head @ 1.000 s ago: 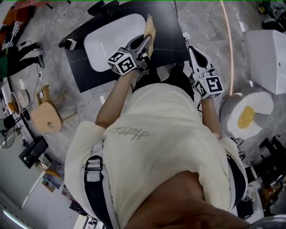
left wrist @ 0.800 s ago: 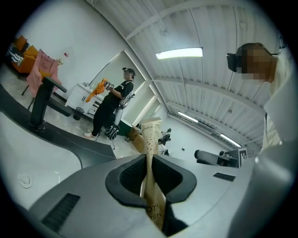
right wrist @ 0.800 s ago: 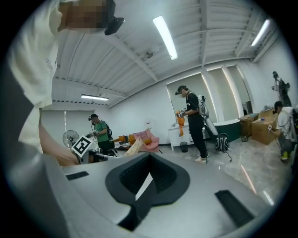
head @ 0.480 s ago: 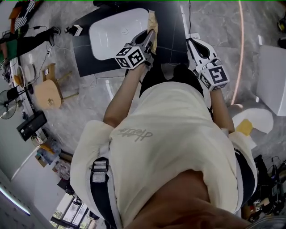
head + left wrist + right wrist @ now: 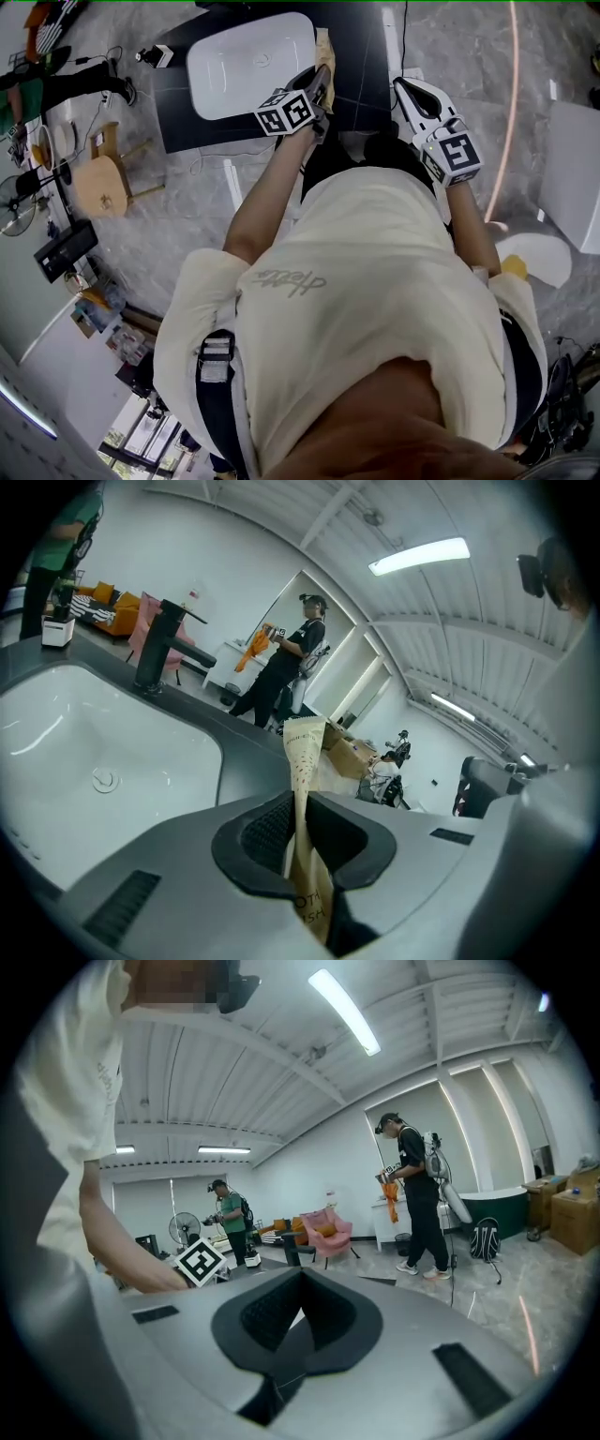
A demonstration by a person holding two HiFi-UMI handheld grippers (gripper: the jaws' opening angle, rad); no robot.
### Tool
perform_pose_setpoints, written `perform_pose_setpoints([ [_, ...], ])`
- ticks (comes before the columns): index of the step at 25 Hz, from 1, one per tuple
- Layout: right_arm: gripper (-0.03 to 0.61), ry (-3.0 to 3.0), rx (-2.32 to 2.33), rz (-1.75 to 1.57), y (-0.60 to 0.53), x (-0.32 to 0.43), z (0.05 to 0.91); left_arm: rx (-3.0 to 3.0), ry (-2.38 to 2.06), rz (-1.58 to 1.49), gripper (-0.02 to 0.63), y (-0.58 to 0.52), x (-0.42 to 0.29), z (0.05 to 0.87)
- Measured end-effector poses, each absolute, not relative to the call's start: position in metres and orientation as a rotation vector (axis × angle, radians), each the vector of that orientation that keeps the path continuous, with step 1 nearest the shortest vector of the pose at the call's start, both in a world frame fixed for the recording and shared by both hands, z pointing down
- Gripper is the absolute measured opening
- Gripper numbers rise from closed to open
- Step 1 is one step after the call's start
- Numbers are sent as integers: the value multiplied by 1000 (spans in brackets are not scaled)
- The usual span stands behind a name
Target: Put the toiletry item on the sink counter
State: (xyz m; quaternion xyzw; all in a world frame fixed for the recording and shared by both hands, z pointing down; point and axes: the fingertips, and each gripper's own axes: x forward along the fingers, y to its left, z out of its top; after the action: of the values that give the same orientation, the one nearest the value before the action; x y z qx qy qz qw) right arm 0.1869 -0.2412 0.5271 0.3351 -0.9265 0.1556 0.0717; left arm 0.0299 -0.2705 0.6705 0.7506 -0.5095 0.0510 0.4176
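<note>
The person, in a cream T-shirt (image 5: 375, 281), stands at a black counter (image 5: 356, 66) with a white basin (image 5: 246, 52) set into it. Both grippers reach out over the counter's near edge.

The left gripper (image 5: 319, 82) has its jaws clamped on a tan paper packet (image 5: 325, 45), the toiletry item. In the left gripper view the packet (image 5: 304, 761) stands up out of the pinch between the two black pads (image 5: 272, 832), its printed top end above the jaws and a lower part with dark lettering below them. In the head view it sits over the strip of counter just right of the basin. Whether its far end touches the counter cannot be told.

In the left gripper view the basin (image 5: 94, 752) spreads out to the left, with a black tap (image 5: 157, 649) on the counter's far side and a small white object (image 5: 58, 630) near the far corner. A person in black clothes (image 5: 281, 672) stands in the background.

The right gripper (image 5: 405, 89) is held to the right of the left one, well apart from the packet. In the right gripper view its jaws are drawn together with nothing between them. Two people (image 5: 417, 1194) stand in the room beyond it, near a pink chair (image 5: 326, 1230).

A wooden stool (image 5: 101, 183) stands on the grey floor to the left of the counter.
</note>
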Motion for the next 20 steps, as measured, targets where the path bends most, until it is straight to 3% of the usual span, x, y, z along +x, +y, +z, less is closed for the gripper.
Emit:
perform_pose_setpoints([
  [20,-6,-2752,1020,545,-276,220,552,1677,-1387,244,43,-307,29,736],
])
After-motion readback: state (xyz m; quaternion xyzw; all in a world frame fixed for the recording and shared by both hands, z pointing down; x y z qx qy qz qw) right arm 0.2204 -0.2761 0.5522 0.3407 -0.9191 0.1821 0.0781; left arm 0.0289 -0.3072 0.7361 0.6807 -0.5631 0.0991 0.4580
